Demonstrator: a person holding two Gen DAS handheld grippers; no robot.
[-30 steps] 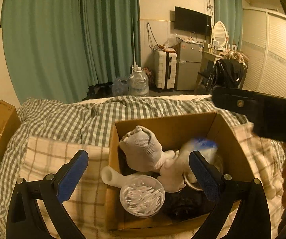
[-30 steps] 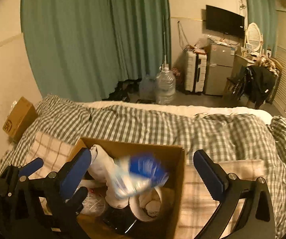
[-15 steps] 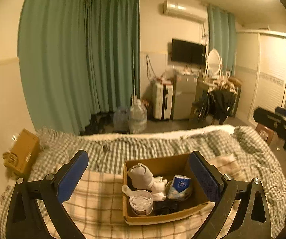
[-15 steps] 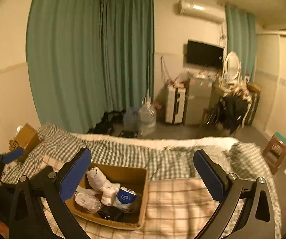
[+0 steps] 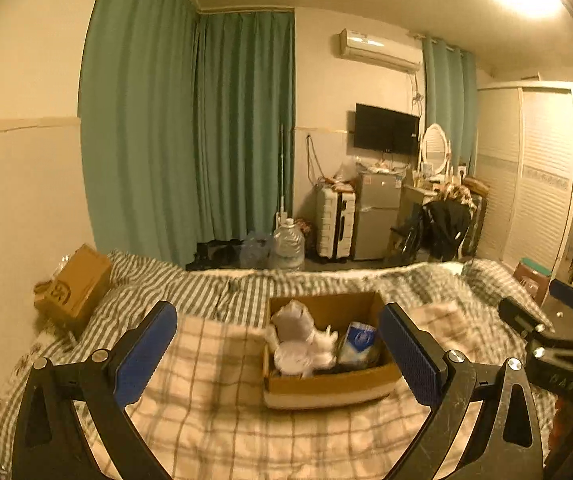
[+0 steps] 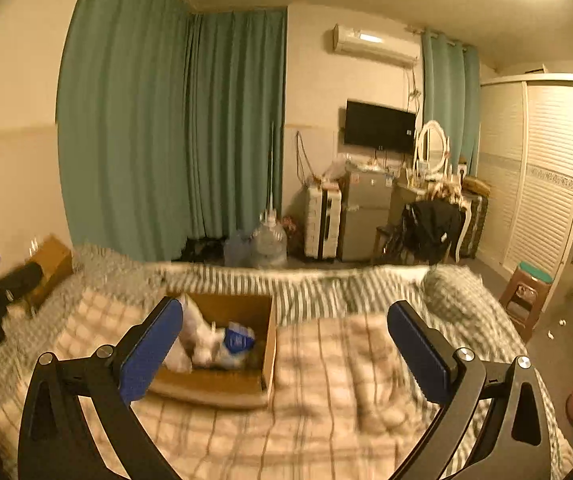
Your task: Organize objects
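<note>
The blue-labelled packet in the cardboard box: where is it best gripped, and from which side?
Judging by its pose, grip the blue-labelled packet near its exposed top, coming from above: it stands upright against the cardboard box wall, white items crowding its left.

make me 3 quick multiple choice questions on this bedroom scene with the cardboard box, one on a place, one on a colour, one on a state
1. Where does the open brown cardboard box sit?
A. on the checked blanket on the bed
B. on the floor by the fridge
C. on the plastic stool

2. What colour are the pads on the left gripper?
A. red
B. blue
C. white

3. What state is the right gripper in?
A. shut on a white sock
B. shut on the blue-and-white packet
C. open and holding nothing

Answers:
1 A, the box rests on the beige checked blanket in both views.
2 B, both pads show blue.
3 C, its fingers stand wide apart with only bed between them, while the blue-and-white packet lies in the box.
</note>
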